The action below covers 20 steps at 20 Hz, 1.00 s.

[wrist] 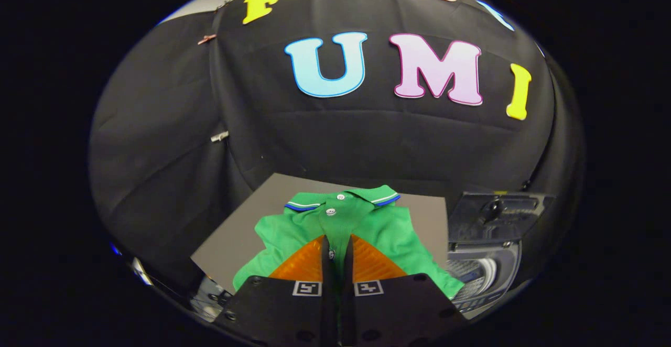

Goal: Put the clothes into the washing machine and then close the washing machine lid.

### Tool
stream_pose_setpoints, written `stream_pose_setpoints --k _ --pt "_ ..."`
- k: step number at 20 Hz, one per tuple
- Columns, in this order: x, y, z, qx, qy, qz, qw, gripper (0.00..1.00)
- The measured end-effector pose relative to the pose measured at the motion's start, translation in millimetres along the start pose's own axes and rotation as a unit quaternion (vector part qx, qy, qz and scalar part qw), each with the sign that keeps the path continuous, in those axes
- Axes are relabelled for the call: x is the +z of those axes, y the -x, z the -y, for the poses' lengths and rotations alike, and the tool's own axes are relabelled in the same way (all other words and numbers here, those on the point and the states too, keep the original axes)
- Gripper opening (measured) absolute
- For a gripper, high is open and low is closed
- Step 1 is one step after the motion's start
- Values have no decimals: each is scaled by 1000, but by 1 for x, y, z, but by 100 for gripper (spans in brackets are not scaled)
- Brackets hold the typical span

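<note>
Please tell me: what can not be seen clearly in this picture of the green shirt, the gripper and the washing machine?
- Gripper view: the lower half of the green polo shirt is hidden behind the gripper.
- The fingers stand nearly together over the shirt's placket; whether they pinch cloth cannot be told.
- The washing machine beside the shirt is cut off; its drum's inside is too small to judge.
- The raised washing machine lid shows only partly.

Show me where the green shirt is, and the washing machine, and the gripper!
green shirt [388, 231]: gripper view, on its front, right of the button placket.
washing machine [482, 273]: gripper view, on the rim of its open tub, right of the shirt.
gripper [338, 250]: gripper view, midway between its fingertips, nearly closed over the shirt's placket.
</note>
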State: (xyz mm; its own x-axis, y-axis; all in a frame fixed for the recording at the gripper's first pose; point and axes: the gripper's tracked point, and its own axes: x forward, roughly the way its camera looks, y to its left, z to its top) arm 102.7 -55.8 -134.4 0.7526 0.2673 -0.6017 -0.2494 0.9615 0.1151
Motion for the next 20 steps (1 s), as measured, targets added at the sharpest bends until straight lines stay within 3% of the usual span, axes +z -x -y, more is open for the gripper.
stream_pose_setpoints --k 6,20 --pt "1 26 40 39 -2 -5 999 7" --pt "0 81 195 85 -34 -11 996 7"
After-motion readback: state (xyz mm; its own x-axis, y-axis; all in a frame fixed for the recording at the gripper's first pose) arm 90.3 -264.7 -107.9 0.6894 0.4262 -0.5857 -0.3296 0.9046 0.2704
